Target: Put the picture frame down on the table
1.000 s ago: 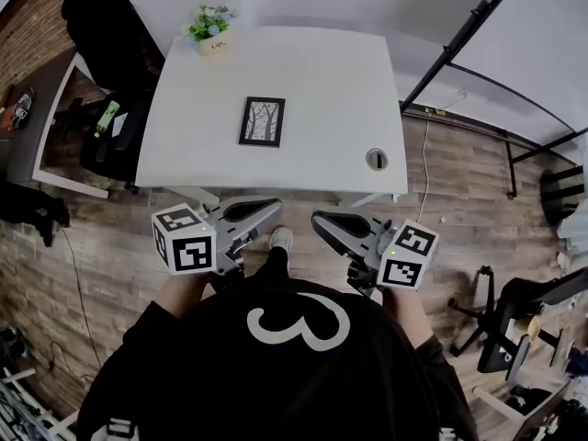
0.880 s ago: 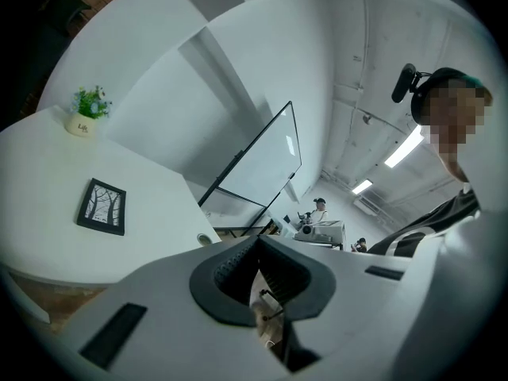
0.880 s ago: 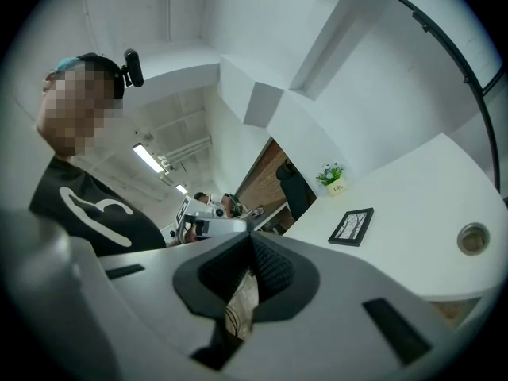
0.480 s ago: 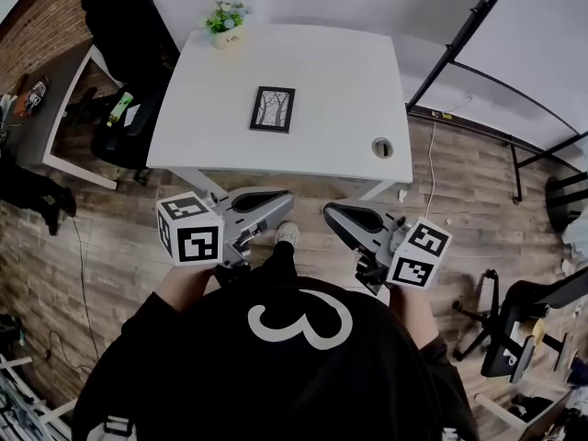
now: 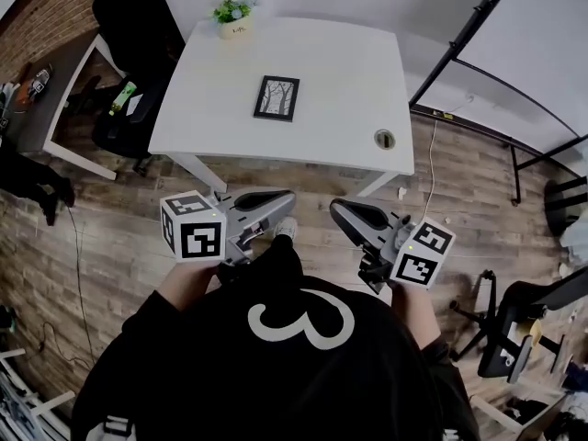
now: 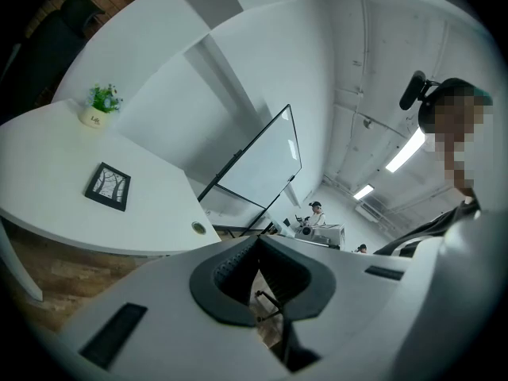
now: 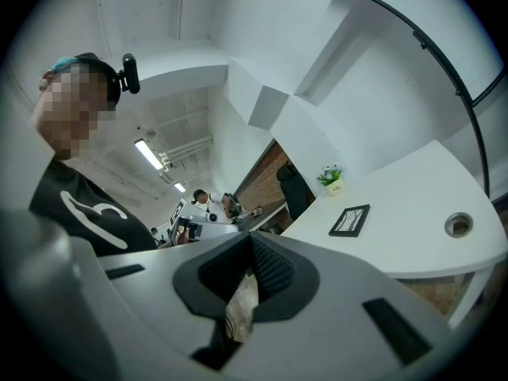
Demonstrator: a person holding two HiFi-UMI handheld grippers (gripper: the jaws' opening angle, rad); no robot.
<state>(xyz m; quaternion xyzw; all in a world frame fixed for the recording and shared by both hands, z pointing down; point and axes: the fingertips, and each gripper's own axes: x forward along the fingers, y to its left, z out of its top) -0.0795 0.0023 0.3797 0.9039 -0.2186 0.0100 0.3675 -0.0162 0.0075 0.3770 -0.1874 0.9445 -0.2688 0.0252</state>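
Head view: the picture frame (image 5: pixel 277 97) lies flat near the middle of the white surface (image 5: pixel 349 72). A small potted plant (image 5: pixel 233 16) stands at the far edge of it. I see my left gripper (image 5: pixel 276 204) and right gripper (image 5: pixel 350 219) well apart from the frame, over the wooden floor (image 5: pixel 119 219) in front of the surface. In both gripper views the jaws are closed together and hold nothing.
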